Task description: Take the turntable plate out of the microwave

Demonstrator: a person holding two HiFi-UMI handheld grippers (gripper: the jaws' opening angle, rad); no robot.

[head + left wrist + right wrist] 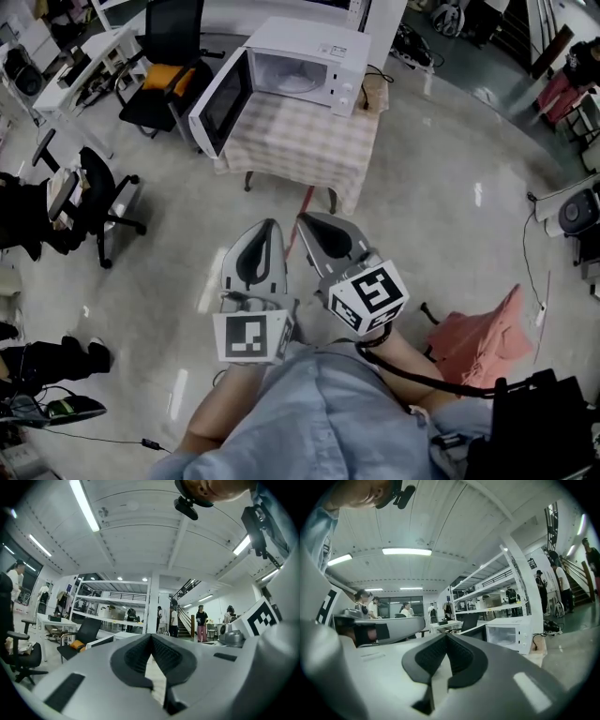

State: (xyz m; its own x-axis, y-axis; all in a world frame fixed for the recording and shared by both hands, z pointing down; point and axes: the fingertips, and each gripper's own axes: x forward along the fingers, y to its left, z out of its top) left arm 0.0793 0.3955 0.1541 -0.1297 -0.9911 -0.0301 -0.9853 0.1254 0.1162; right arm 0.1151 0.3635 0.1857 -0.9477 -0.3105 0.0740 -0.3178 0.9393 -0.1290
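A white microwave (314,61) stands on a small table with a checked cloth (300,150), some way ahead of me across the floor. Its door (220,101) hangs open to the left. The pale turntable plate (289,82) lies inside the cavity. My left gripper (272,225) and right gripper (303,220) are held side by side in front of my body, pointing level toward the table and well short of it. Both are shut with nothing between the jaws. In the right gripper view the microwave (508,634) shows to the right beyond the shut right gripper (446,635).
A black office chair with an orange cushion (169,61) stands left of the table, and another black chair (98,202) is nearer on the left. A pink cloth-covered seat (478,339) sits at my right. A cable (530,267) trails on the floor. Several people stand in the background.
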